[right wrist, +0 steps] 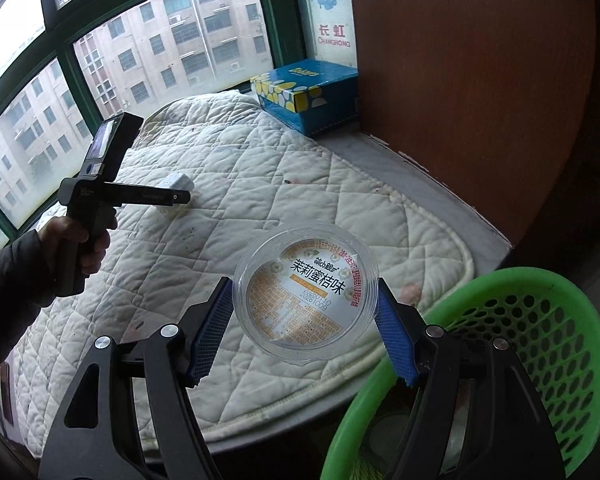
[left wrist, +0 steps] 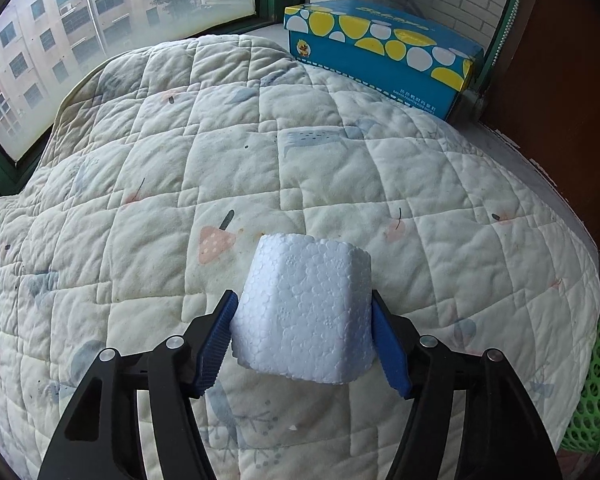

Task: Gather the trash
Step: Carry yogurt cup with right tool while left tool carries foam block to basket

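Seen from the left wrist, the left gripper [left wrist: 304, 332] is pinching a white foam block [left wrist: 305, 312], its blue ribbed pads [left wrist: 216, 346] pressing on both sides of the chunk as it sits on a quilted white mattress pad [left wrist: 260, 168] printed with faint mushrooms and animals. A blue shoebox [left wrist: 384, 54] with yellow and white dots is lying at the pad's far edge beside a green-framed window [left wrist: 100, 20], and a sliver of a green mesh basket [left wrist: 596, 380] is showing at the lower right. Seen from the right wrist, the right gripper [right wrist: 306, 320] is clamping a clear plastic cup [right wrist: 306, 292] by its sides, the round printed label facing the camera, the cup hanging above the near edge of the pad [right wrist: 300, 184] and just left of the green basket [right wrist: 540, 360], whose rim is curving under the right finger. Farther back, a hand [right wrist: 80, 246] in a dark sleeve is holding the left gripper [right wrist: 180, 198] down against the foam block [right wrist: 176, 184] on the pad, and the shoebox [right wrist: 304, 98] is resting near a brown wooden panel [right wrist: 480, 100].
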`<state>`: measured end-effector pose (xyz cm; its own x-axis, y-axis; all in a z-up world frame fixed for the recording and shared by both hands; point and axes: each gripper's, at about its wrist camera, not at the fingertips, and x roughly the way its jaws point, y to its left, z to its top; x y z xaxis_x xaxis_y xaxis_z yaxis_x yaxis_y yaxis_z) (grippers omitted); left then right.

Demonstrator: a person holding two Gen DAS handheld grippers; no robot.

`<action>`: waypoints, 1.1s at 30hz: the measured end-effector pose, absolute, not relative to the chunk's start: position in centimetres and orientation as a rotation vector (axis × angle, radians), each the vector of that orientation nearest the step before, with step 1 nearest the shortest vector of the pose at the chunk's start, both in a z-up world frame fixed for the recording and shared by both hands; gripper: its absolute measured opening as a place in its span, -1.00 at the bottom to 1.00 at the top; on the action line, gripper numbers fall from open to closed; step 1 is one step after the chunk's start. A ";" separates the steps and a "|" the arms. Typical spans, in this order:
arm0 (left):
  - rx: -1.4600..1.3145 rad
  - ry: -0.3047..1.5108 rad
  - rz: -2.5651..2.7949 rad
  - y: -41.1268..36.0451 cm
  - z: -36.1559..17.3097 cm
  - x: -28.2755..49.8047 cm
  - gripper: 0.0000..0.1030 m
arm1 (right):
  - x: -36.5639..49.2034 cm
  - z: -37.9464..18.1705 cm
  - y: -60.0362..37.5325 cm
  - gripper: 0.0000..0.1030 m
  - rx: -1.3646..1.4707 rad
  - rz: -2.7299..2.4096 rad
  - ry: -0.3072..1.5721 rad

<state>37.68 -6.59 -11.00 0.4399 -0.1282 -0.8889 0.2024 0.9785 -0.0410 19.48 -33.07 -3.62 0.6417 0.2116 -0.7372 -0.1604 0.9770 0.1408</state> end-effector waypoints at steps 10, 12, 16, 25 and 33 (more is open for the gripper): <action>0.062 1.006 -0.259 -7.6 -4.9 31.2 0.21 | 15.1 -2.8 -35.6 0.34 0.102 0.146 0.833; 0.056 0.989 -0.272 -8.0 -3.6 29.6 0.21 | 14.2 -2.6 -36.1 0.34 0.107 0.129 0.832; 0.045 0.951 -0.307 -8.9 -1.3 26.2 0.21 | 12.2 -2.2 -37.1 0.34 0.106 0.097 0.822; 0.044 0.897 -0.400 -12.3 1.9 19.8 0.21 | 8.7 -1.8 -40.0 0.34 0.092 0.016 0.820; 0.038 0.873 -0.469 -15.4 3.2 16.4 0.21 | 7.0 -1.6 -42.9 0.35 0.084 -0.070 0.816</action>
